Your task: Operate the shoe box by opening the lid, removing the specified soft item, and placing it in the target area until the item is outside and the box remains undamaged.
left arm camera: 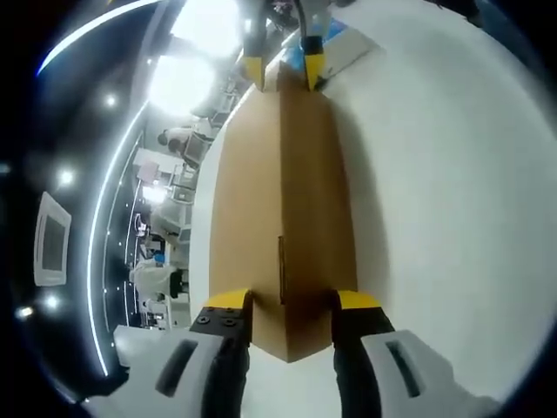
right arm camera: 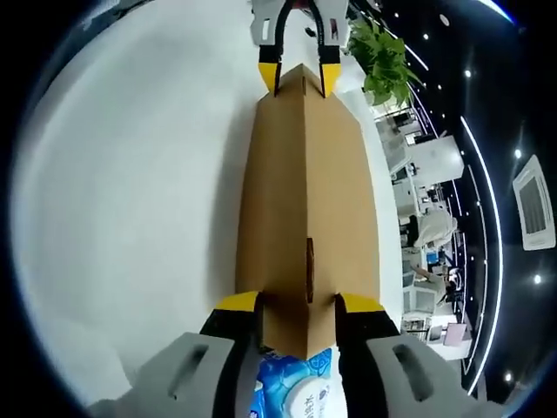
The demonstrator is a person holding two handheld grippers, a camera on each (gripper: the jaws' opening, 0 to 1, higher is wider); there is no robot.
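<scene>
White table [left arm camera: 452, 174] carries everything, w/ a dim office behind: ceiling lights, desks, a potted plant [right arm camera: 383, 57]. Brown cardboard shoe box [left arm camera: 283, 209] lies lengthwise on the table, lid closed, a small slot on its ridge. Left tool [left arm camera: 294, 300] grips one end of the box, yellow-tipped jaws pressed on both sides; right tool [right arm camera: 298, 303] grips the opposite end the same way, so each tool appears at the far end in the other's view. Blue-and-white soft pack [right arm camera: 296, 387] sits just under the right tool, beside that box end.
</scene>
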